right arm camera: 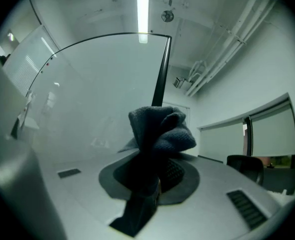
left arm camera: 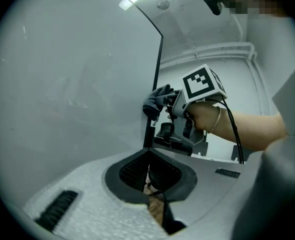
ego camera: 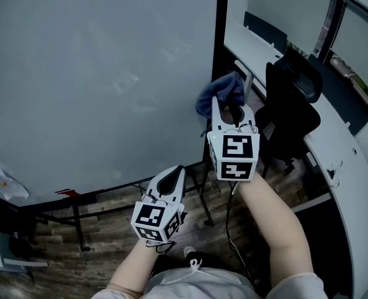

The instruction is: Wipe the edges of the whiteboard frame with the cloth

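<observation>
Cloth [right arm camera: 160,129] sits bunched in my right gripper [right arm camera: 155,173], whose jaws are clamped on its lower part while the dark blue folds stand up above the pads. In the head view that right gripper [ego camera: 229,109] points up and away from me, and the cloth [ego camera: 220,95] lies at the black frame [ego camera: 221,42] on the whiteboard's right vertical side, about halfway up what I can see of it. The left gripper view shows the same from the side: the cloth [left arm camera: 155,101] is up against the frame [left arm camera: 156,79], with my right hand [left arm camera: 203,120] behind it and a black cable [left arm camera: 235,134] running down along my forearm.

My left gripper [left arm camera: 148,171] has its jaws together with nothing between the pads. In the head view the left gripper [ego camera: 173,178] hangs lower and nearer to me, just below the whiteboard's bottom edge and well apart from the cloth.

The whiteboard [ego camera: 96,73] fills the left and middle of the head view, a pale grey surface with faint smears. Its stand [ego camera: 78,223] has dark legs on a wood floor [ego camera: 109,235]. To the right of the frame stands a black chair [ego camera: 293,104], close to my right gripper, and beyond it a white curved desk [ego camera: 346,167] runs along a window. In the right gripper view a long ceiling light [right arm camera: 143,4] shines above the board's top edge.
</observation>
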A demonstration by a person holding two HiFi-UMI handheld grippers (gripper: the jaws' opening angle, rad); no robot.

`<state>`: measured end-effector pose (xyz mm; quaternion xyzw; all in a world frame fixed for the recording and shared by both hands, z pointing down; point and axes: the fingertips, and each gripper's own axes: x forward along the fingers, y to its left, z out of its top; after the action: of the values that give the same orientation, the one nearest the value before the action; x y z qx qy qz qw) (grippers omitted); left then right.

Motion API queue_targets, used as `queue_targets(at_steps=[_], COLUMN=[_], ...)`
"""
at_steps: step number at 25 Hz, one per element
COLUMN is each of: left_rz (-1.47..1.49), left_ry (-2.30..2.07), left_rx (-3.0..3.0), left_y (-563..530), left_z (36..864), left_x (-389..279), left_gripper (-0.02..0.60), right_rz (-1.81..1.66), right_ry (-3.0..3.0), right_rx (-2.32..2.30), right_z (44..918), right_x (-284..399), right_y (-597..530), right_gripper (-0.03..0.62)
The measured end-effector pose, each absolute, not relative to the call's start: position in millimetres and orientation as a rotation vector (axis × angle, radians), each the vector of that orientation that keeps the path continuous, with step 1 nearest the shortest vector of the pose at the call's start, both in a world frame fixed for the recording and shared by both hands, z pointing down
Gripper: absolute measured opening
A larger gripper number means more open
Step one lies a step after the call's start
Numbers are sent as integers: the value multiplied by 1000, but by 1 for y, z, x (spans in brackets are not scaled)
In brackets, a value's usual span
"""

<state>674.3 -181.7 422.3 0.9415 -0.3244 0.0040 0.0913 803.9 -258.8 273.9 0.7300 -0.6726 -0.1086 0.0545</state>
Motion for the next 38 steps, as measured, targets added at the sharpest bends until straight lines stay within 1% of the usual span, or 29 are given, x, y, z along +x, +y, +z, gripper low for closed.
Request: queue_targets(at_steps=[8, 19, 38], left_rz=[71, 142, 273], left_ry=[-919, -909, -991], left_rx=[2761, 2685, 2492], left_y=[-180, -174, -176], left_z=[452, 498, 610], left_x=[682, 679, 647], left_gripper=[18, 18, 18], right_rz=[-108, 86, 400], right_ry=[-2033, -1975, -1764], right_rx=[2214, 2169, 2029], right_z=[345, 431, 610], right_x=[815, 814, 820], right_y=[-259, -256, -251], right_gripper=[67, 67, 67])
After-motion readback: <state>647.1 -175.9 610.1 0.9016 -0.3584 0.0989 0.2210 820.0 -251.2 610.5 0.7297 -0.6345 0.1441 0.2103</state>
